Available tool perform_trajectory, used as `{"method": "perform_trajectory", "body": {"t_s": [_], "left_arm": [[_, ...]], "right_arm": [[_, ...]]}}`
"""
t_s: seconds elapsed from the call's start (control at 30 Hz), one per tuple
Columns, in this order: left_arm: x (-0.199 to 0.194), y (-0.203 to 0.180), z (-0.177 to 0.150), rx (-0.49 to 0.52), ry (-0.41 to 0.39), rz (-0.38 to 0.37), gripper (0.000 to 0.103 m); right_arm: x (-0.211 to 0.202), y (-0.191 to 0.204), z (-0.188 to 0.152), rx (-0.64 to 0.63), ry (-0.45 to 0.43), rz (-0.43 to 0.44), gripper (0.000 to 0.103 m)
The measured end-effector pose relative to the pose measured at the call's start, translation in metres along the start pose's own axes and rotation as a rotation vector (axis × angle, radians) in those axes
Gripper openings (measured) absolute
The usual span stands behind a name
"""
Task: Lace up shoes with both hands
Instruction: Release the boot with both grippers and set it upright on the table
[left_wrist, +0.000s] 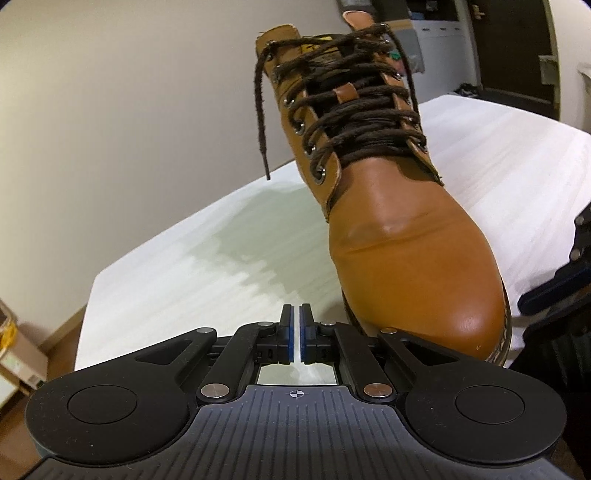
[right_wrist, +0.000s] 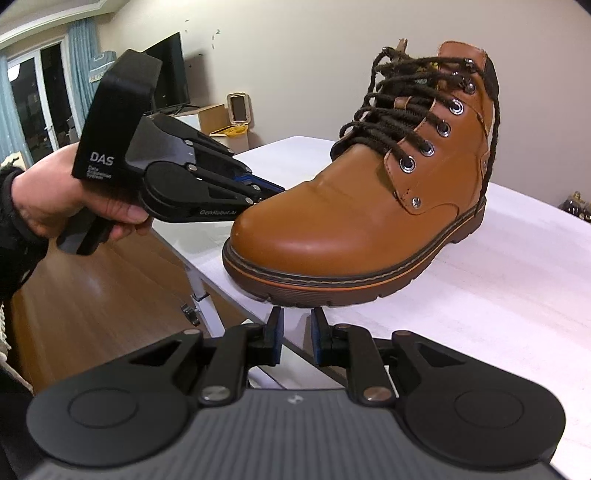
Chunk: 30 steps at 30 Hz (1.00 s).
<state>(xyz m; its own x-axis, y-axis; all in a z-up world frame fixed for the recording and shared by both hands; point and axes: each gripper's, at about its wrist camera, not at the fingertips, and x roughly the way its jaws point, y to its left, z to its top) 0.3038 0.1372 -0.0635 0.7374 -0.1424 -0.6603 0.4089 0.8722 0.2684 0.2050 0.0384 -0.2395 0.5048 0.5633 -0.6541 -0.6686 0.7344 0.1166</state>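
One tan boot (right_wrist: 354, 206) stands upright on the white bench (right_wrist: 498, 314), its toe near the bench's edge. One dark brown lace (right_wrist: 391, 114) crosses its eyelets, and a loose end (left_wrist: 260, 110) hangs at each side of the collar. The left gripper (left_wrist: 297, 334), seen in a hand (right_wrist: 51, 195), has its fingers (left_wrist: 286, 332) closed together on nothing, beside the toe. The right gripper (right_wrist: 296, 338) sits partly open and empty, just before the sole.

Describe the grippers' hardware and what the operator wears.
Both grippers are matte black with scissor-style linkages, silver pivot pins, round side discs, ribbed grey bodies and blue finger pads. The left gripper carries a black block marked "DAS" and "GenRobot.AI" lettering. The hand on it shows a dark sleeve. No cables visible.
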Motion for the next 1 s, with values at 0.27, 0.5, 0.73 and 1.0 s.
{"method": "perform_trajectory", "body": {"t_s": [0.27,0.5,0.73,1.0], "left_arm": [[-0.004,0.006,0.001,-0.019,-0.013,-0.009,0.000],[0.002,-0.006,0.002,-0.013,-0.002,-0.002,0.001],[0.003,-0.020,0.005,-0.027,-0.020,-0.070,0.000],[0.007,-0.058,0.017,-0.004,-0.054,-0.082,0.000]], "right_arm": [[0.005,0.012,0.003,0.046,-0.005,0.008,0.018],[0.013,0.014,0.003,0.108,-0.002,0.054,0.018],[0.019,0.010,0.004,0.146,-0.026,0.015,0.002],[0.009,-0.023,-0.001,0.226,-0.057,-0.079,0.005]]}}
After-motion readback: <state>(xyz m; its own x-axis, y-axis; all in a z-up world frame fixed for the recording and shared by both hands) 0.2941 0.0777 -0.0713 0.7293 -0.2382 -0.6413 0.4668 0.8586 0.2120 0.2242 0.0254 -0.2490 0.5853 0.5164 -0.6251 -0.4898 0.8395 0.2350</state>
